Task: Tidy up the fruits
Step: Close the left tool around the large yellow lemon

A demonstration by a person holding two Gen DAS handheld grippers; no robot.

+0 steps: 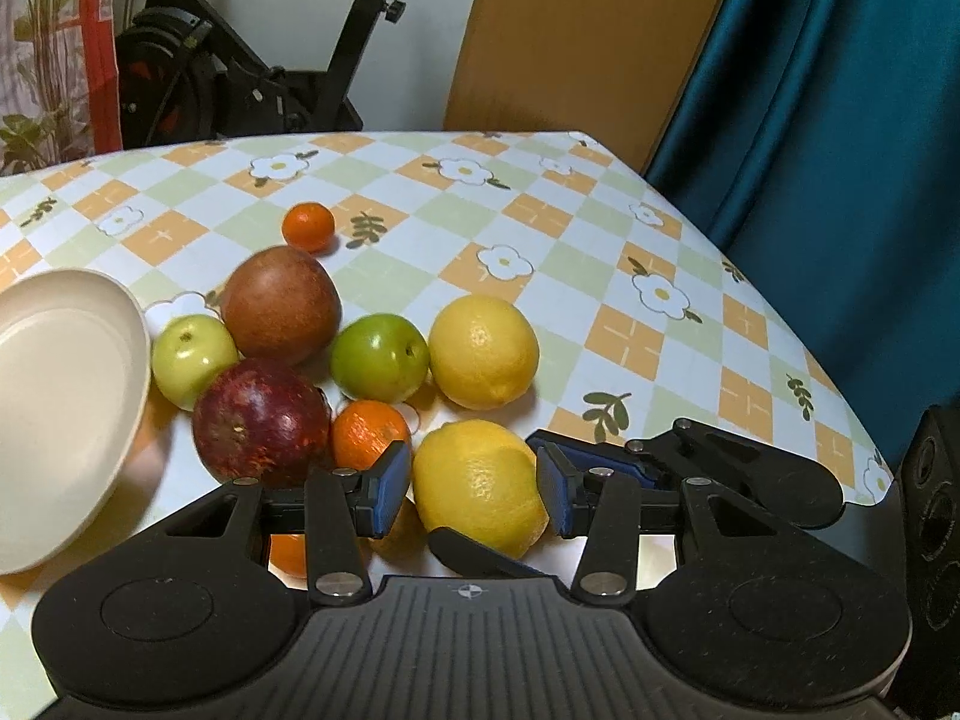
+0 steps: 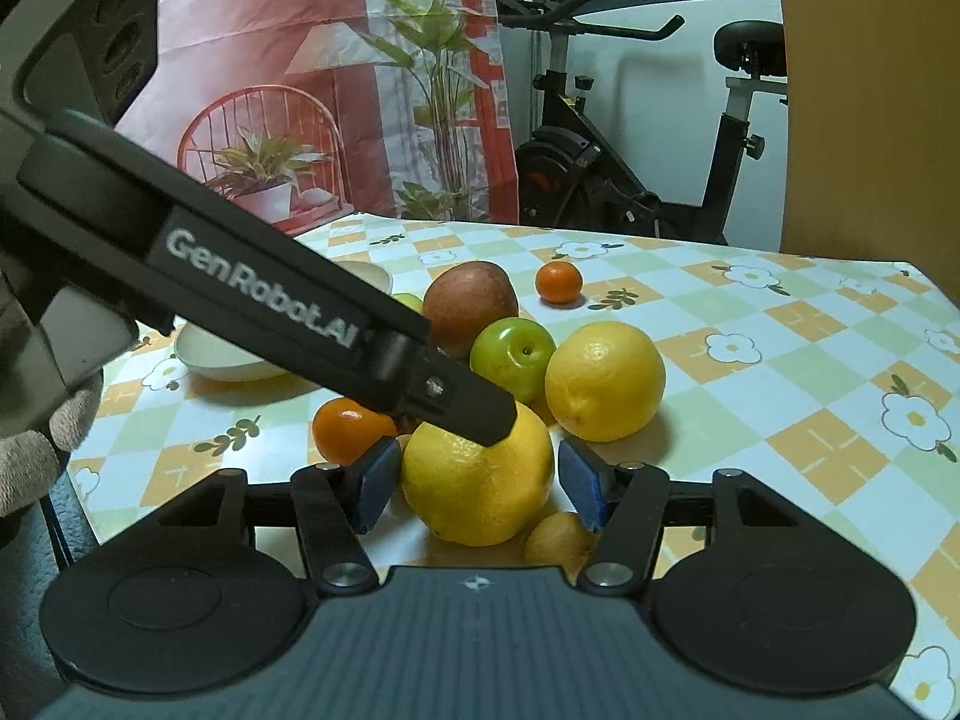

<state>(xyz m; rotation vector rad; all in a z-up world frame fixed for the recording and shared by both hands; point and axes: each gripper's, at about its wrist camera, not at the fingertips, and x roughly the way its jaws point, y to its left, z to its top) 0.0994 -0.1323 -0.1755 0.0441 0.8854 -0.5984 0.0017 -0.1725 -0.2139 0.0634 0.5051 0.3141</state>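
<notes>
Left wrist view: left gripper (image 1: pixel 474 489) fingers pinch near lemon (image 1: pixel 480 483) on desk (image 1: pixel 600 276); right gripper (image 2: pixel 478 489) fingers straddle it too, contact unclear.

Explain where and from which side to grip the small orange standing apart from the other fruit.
Probably from above, closing across the small orange at its widest middle: it is round and stands clear, with bare tablecloth around it.

Left wrist: low, close, facing the blue curtain (image 1: pixel 810 120).
Right wrist: close, facing the exercise bike (image 2: pixel 630 138).
Shared: near lemon (image 1: pixel 480 486), fruit pile.
</notes>
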